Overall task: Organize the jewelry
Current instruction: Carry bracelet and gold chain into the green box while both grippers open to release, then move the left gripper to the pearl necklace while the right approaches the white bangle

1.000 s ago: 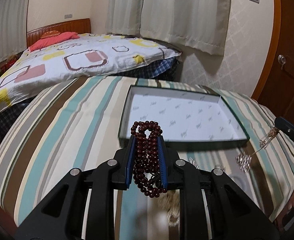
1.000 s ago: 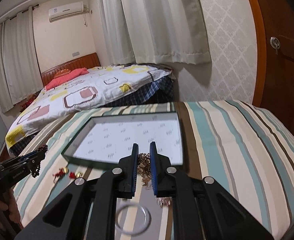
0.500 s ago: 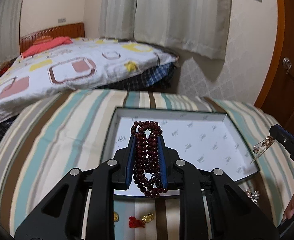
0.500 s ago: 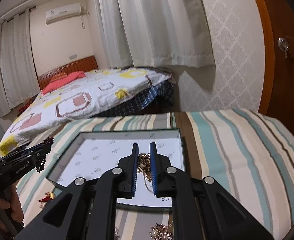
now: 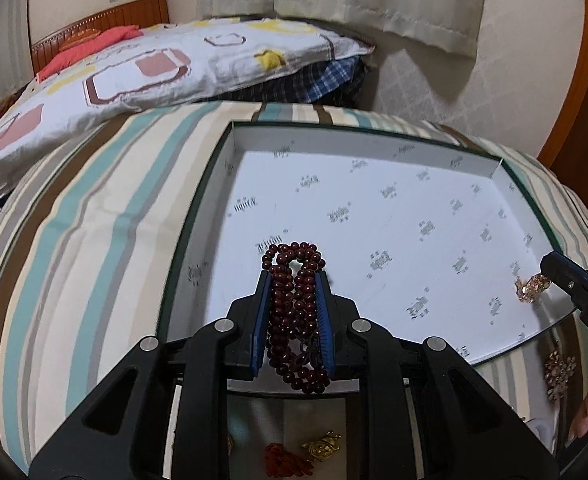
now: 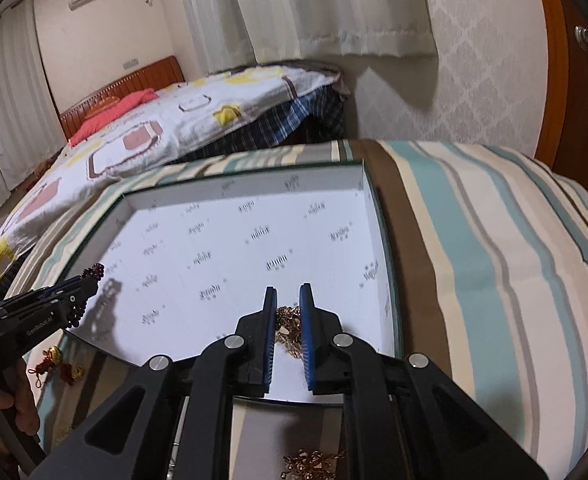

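**Left wrist and right wrist views: two pieces poised over the box, ready to set down**

Left wrist view shows the striped cloth [image 5: 94, 216] spread under everything, and ahead of the fingers the shallow white box [image 5: 230, 152], its printed floor bare apart from the shadows of the tools. The left gripper [image 5: 293, 276] has its blue pads pinching a bunched dark red bead string [image 5: 295, 304], loops poking out past the fingertips and hanging behind them, over the box's near left part. The right gripper [image 6: 288, 292] pinches a gold chain piece [image 6: 288, 326] between nearly closed pads, over the near right part.

To do this well, I judge each tool should drop low to the floor before the pads spread, so the beads settle in a heap, not scatter. Keep the two pieces well apart, or the chain could tangle in the beads.

Behind the fingers, on the cloth, lie a red tassel charm [image 5: 286, 456], a small gold charm [image 5: 323, 442] and a gold cluster [image 6: 311, 460], not yet boxed.
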The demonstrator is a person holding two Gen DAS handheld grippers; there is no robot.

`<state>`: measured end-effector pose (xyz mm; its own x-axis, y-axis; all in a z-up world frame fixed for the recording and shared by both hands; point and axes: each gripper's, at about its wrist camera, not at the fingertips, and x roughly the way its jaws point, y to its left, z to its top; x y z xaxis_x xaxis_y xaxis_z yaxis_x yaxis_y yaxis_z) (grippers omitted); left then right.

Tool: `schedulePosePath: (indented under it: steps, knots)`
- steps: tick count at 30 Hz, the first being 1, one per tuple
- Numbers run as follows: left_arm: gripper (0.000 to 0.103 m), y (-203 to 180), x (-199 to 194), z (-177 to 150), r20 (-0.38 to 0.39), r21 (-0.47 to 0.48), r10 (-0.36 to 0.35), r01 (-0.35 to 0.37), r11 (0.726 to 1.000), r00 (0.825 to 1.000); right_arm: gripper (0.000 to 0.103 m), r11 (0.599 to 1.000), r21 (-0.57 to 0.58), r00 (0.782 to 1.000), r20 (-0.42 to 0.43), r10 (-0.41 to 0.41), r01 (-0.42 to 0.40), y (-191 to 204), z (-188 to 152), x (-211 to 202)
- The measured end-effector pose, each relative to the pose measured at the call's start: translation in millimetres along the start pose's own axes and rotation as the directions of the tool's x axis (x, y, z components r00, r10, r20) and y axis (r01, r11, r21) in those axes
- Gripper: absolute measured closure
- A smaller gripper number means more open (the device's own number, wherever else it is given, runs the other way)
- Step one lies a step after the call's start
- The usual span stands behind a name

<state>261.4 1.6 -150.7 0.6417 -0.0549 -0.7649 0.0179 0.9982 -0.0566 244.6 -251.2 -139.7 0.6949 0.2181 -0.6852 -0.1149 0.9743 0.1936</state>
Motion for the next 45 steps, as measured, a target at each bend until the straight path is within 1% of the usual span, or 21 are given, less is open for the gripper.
schedulePosePath:
  steps: [2,3,6,8,10,14,16,20,22,27,30,36,45]
  knots:
    - [0.075,0.1,4.1,-1.6,-0.016,0.0,0.002,-0.002,1.0,1.0,0.091,1.0,-0.001,1.0,-0.014,-0.008,0.008,-1.5,-0.7,3.1]
    - [0.075,0.3,5.4,-1.6,-0.018,-0.001,0.004,-0.004,1.0,1.0,0.091,1.0,0.0,1.0,-0.021,-0.009,0.009,-2.6,-1.5,4.9]
    - [0.067,-2.4,6.5,-2.8,-0.013,0.015,0.014,-0.014,1.0,1.0,0.09,1.0,0.007,0.999,-0.033,-0.019,0.019,-5.7,-3.8,7.9]
    - [0.062,-3.9,7.2,-2.2,-0.012,0.019,0.015,-0.015,1.0,1.0,0.088,1.0,0.011,0.999,-0.033,-0.024,0.024,-7.7,-4.3,8.5]
    - [0.058,-5.8,7.4,-2.8,-0.01,0.026,0.015,-0.014,1.0,1.0,0.081,1.0,0.016,0.999,-0.035,-0.02,0.021,-9.3,-4.8,8.7]
    - [0.047,-8.1,6.7,-2.6,-0.002,0.028,0.015,-0.014,0.999,1.0,0.074,1.0,0.019,0.999,-0.025,-0.023,0.023,-9.2,-5.0,6.9]
    - [0.043,-8.2,7.0,-2.6,-0.002,0.023,0.008,-0.008,1.0,1.0,0.067,0.999,0.022,1.0,-0.018,-0.023,0.024,-9.0,-4.9,5.2]
    - [0.033,-8.9,5.9,-2.6,0.004,0.019,0.003,-0.003,1.0,1.0,0.062,0.999,0.02,1.0,-0.001,-0.026,0.026,-7.0,-4.5,-1.5]
    - [0.032,-9.6,4.8,-2.8,0.006,0.017,0.0,0.0,1.0,1.0,0.057,0.999,0.021,1.0,0.01,-0.027,0.027,-6.4,-4.9,-5.9]
    - [0.027,-9.8,-5.7,-3.4,0.032,0.009,-0.001,0.001,1.0,0.999,0.052,0.999,0.015,0.999,0.034,-0.028,0.028,-2.5,-7.4,-20.1]
    - [0.026,-10.2,-17.4,-5.4,0.055,0.008,0.002,-0.003,1.0,0.998,0.052,1.0,0.011,0.999,0.047,-0.026,0.025,0.8,-11.4,-30.4]
    - [0.025,-9.8,-54.3,-18.8,0.115,0.007,0.01,-0.011,1.0,0.993,0.051,1.0,-0.004,0.997,0.071,-0.024,0.024,10.1,-25.5,-55.3]
    - [0.025,-2.6,-96.3,-52.2,0.131,-0.007,0.019,-0.018,1.0,0.991,0.049,1.0,-0.024,0.998,0.059,-0.003,0.005,23.7,-60.1,-82.8]
